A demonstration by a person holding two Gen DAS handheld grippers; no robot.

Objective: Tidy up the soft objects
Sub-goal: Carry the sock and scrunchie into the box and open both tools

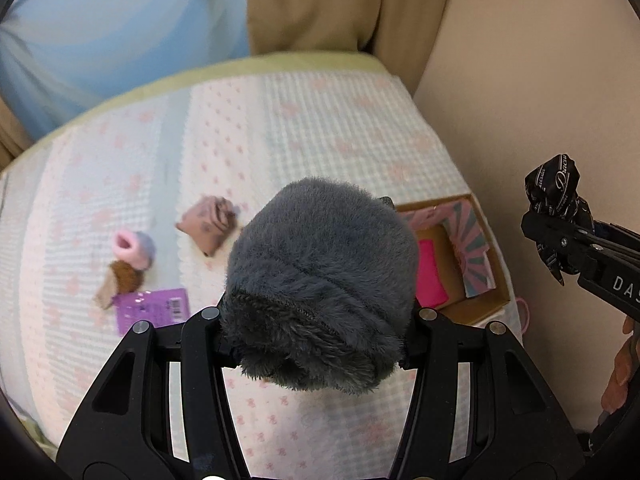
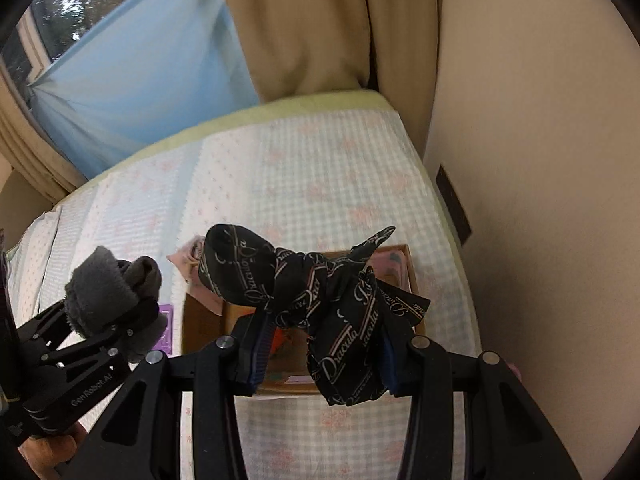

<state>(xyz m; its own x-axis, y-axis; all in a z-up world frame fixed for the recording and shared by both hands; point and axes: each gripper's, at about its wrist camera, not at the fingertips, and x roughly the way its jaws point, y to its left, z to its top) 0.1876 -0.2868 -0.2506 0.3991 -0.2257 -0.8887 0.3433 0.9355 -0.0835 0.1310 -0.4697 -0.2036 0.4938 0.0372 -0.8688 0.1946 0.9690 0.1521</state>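
Grey fuzzy sock (image 1: 320, 280) clamped in left tongs (image 1: 316, 336), black printed cloth (image 2: 320, 304) pinched in right tongs (image 2: 320, 352)

Grey plush (image 1: 320, 280) hiding left fingers, black printed cloth (image 2: 320, 304) masking box (image 2: 412, 280) contents, bedspread (image 1: 280, 128) blurred

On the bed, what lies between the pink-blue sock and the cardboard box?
In the left wrist view, a dusty pink pouch lies between the sock and the box; the grey furry item hides the rest.
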